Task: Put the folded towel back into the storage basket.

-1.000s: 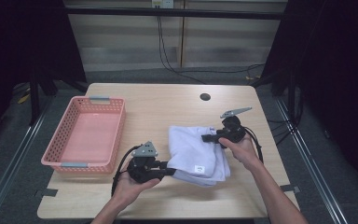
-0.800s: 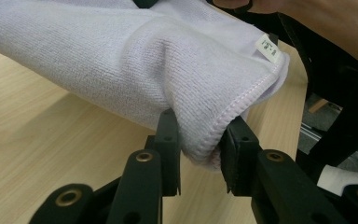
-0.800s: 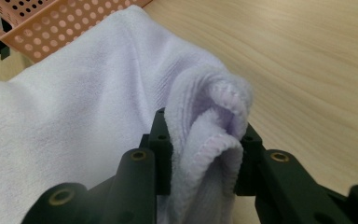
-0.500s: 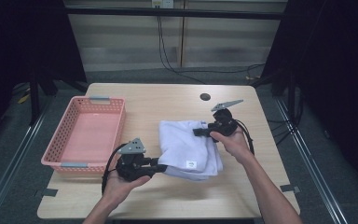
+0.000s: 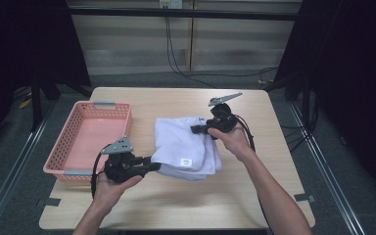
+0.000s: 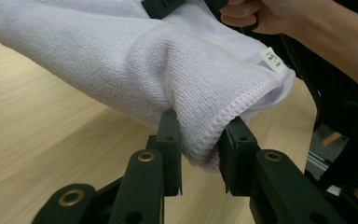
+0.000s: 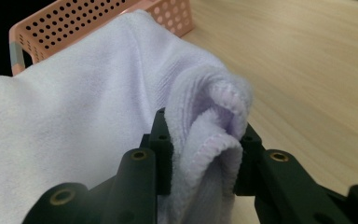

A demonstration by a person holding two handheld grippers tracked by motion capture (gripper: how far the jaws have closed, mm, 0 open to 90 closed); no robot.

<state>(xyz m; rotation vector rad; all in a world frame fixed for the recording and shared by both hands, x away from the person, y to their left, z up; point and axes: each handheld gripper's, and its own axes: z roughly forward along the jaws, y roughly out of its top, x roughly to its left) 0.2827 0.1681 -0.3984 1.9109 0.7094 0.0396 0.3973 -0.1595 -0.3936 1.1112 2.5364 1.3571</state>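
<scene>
A folded pale lilac towel (image 5: 183, 142) hangs above the wooden table (image 5: 186, 205), held from two sides. My left gripper (image 5: 152, 165) is shut on its near left corner, where the stitched hem (image 6: 205, 149) is squeezed between the black jaws. My right gripper (image 5: 196, 129) is shut on the far right edge, with doubled folds of the towel (image 7: 205, 140) bunched between its jaws. A small white label (image 5: 187, 161) shows on the towel's near side, also seen as a label (image 6: 272, 59) in the left gripper view.
A pink perforated basket (image 5: 85, 142) stands at the table's left, close beside the towel; its rim (image 7: 74, 21) shows behind the cloth in the right gripper view. A dark round hole (image 5: 216, 103) marks the far tabletop. Cables run across the floor behind the table.
Both hands have lifted the towel off the table and carried it leftward toward the basket. The grips on both edges have stayed the same.
</scene>
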